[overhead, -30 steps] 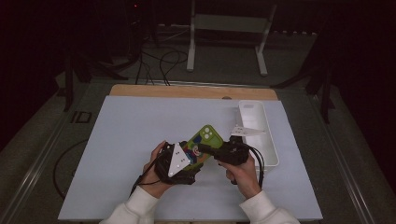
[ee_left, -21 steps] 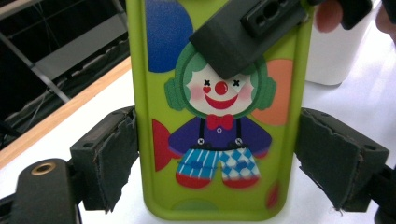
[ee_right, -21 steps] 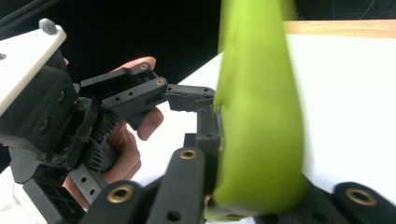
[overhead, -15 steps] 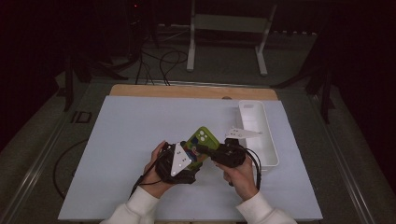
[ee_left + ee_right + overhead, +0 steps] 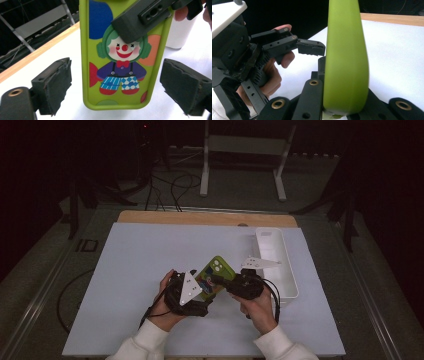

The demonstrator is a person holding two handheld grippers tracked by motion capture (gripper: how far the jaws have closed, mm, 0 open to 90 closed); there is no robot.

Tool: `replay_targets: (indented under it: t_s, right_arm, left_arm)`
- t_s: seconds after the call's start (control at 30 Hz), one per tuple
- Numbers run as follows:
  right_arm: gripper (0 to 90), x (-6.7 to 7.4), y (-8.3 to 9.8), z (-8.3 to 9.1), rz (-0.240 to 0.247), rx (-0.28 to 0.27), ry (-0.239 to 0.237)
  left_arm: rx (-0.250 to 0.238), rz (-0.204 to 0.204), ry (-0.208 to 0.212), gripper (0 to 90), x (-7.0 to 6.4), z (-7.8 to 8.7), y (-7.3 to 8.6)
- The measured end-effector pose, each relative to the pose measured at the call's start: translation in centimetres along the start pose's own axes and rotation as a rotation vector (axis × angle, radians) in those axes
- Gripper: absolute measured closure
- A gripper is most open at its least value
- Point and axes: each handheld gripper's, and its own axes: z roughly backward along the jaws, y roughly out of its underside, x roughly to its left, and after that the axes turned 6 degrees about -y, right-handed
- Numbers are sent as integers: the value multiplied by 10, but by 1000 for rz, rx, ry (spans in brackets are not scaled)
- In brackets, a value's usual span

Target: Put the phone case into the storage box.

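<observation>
Since the earlier frame, left gripper [image 5: 202, 292] jaws have just been opening and now stand spread on both sides of the green clown phone case [image 5: 117, 53], not touching it. Right gripper [image 5: 220, 281] has pinched shut on the case edge and holds it up, lower centre of the high view, above the white mat [image 5: 140, 265], left of the white tray [image 5: 272, 251]. Handover step, probably. Next: left closes squarely on the case sides before right lets go.
</observation>
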Motion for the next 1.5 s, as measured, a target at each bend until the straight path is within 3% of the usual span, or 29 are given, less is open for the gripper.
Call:
replay_targets:
  t_s: [0.7,1.17,1.27,1.5]
  right_arm:
    - [875,-1,1,4,33,24,8]
    - [875,0,1,9,52,29,-1]
    - [875,1,1,11,57,34,-7]
    - [875,4,1,13,72,39,-17]
  left_arm:
    - [18,70,55,40,16,5,-4]
    - [24,84,86,46,23,7,-4]
    - [33,84,114,47,25,6,-3]
    - [38,91,133,46,27,6,-1]
